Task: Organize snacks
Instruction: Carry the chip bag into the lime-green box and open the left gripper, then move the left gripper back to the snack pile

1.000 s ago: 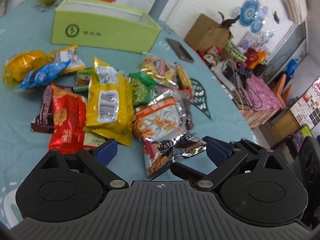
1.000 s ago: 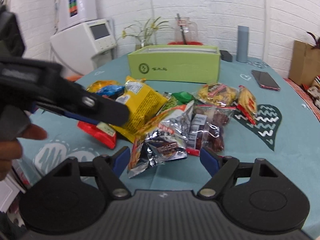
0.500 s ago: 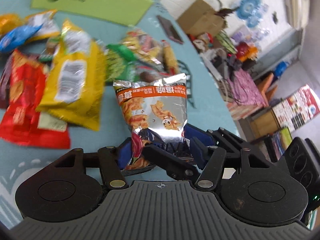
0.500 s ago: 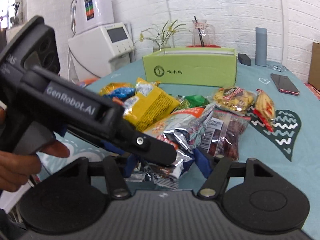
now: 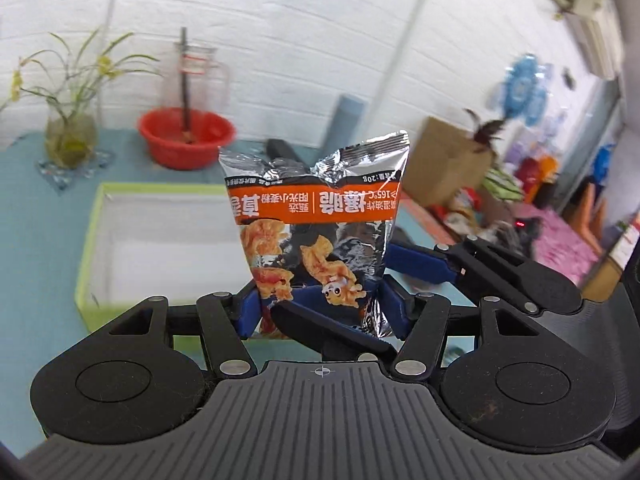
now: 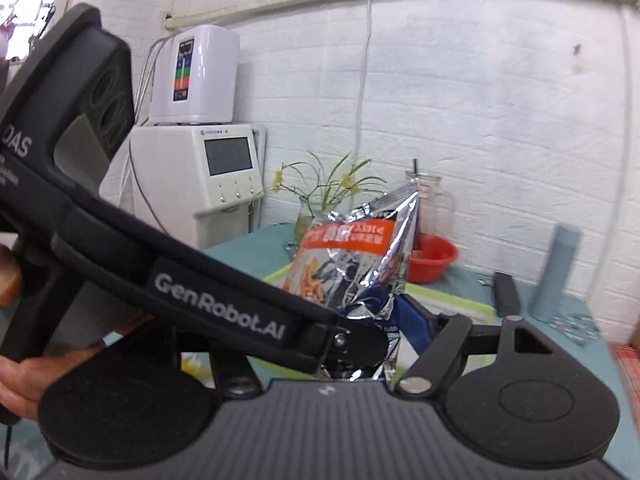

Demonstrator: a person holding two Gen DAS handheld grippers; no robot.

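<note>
We see the silver and orange snack bag (image 5: 316, 220) standing upright in the air, long axis vertical, its print upside down and its crimped top edge uppermost. Its lower end sits between the blue fingers (image 5: 250, 312) of the left gripper (image 5: 320, 312), which pinch it from both sides; those jaws are closing. The right gripper (image 5: 400, 276) reaches in from the right, one blue finger (image 5: 416, 266) just beside the bag's right edge. Its jaws are opening, with the bag's bottom between them in the right wrist view, and we cannot tell whether its pads press the foil. Behind and below the bag lies the open green box (image 5: 90, 240) on the teal table (image 5: 36, 200). A hand (image 6: 20, 376) grips the left gripper's handle.
</note>
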